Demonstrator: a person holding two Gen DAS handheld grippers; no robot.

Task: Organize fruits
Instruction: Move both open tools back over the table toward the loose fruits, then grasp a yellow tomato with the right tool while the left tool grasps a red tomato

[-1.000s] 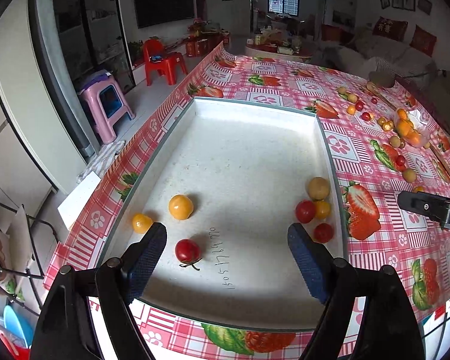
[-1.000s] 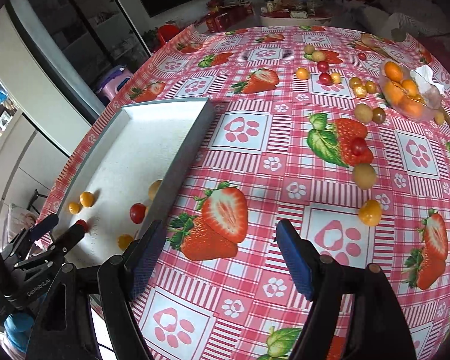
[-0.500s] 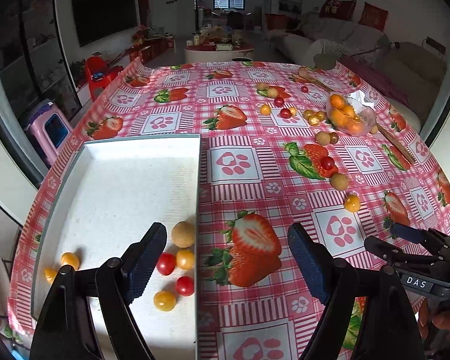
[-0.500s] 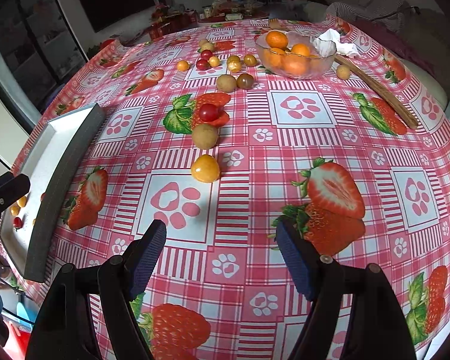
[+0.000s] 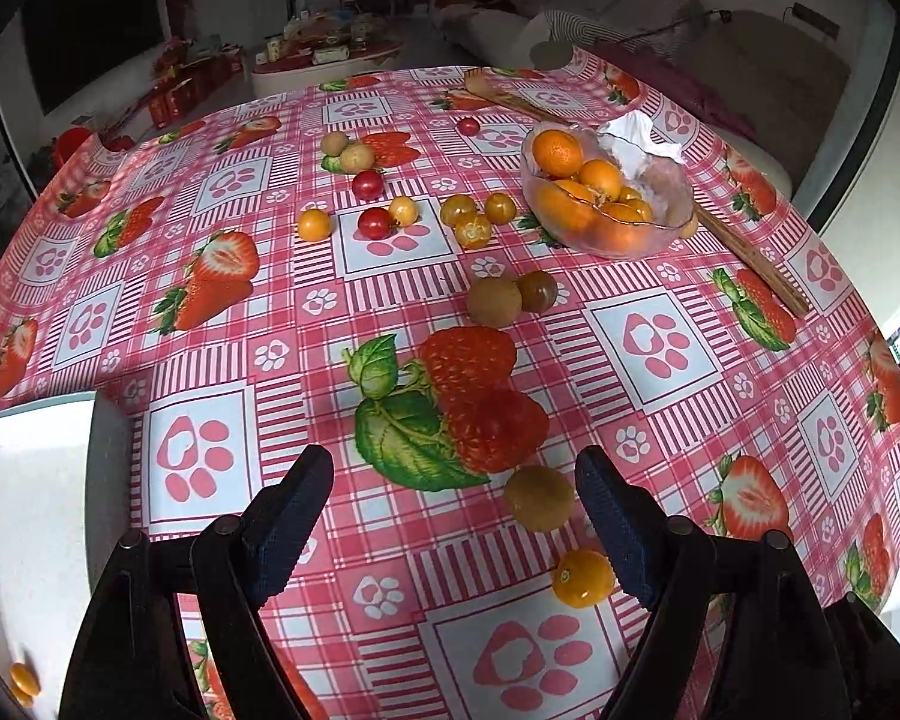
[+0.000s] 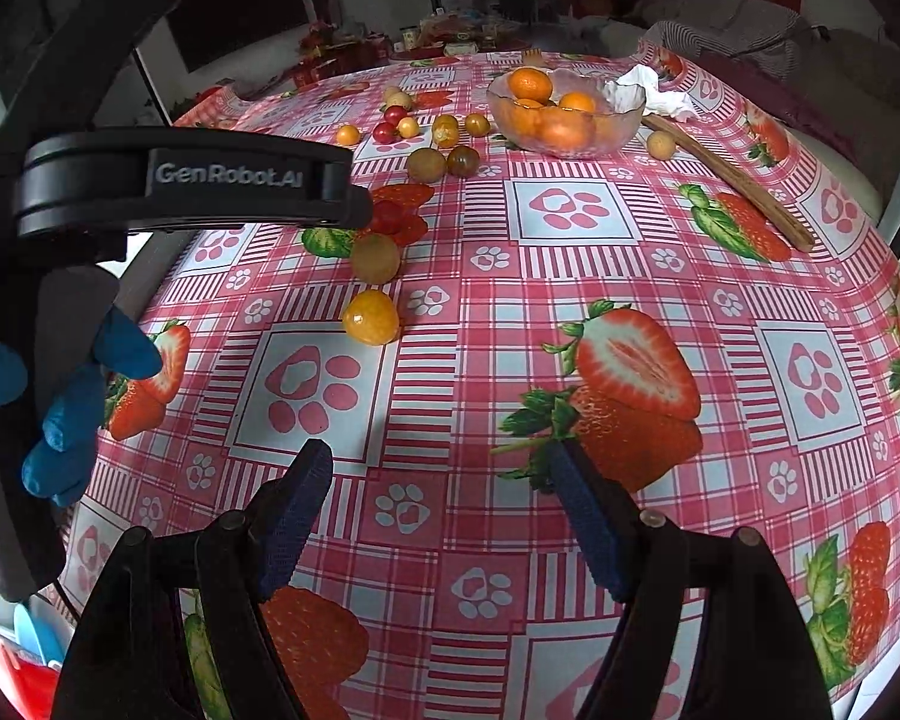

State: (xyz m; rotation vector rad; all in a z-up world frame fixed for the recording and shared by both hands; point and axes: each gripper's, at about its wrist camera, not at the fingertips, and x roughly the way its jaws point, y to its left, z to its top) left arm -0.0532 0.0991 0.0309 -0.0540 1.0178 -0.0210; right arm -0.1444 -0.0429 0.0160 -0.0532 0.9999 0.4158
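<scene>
Near the bottom right of the left wrist view, one tan round fruit (image 5: 539, 506) and one yellow-orange fruit (image 5: 582, 577) lie on the tabletop (image 5: 750, 420) just beside the left tool (image 5: 453, 519), whose jaws stand released, clasping nothing; up the frame sit two brownish fruits together (image 5: 494, 300), two red tomatoes (image 5: 374, 223), and a glass bowl (image 5: 669, 222) of oranges; a white tray (image 5: 30, 510) occupies the lower left corner; the right tool (image 6: 441, 516) is released too, empty over the cloth.
</scene>
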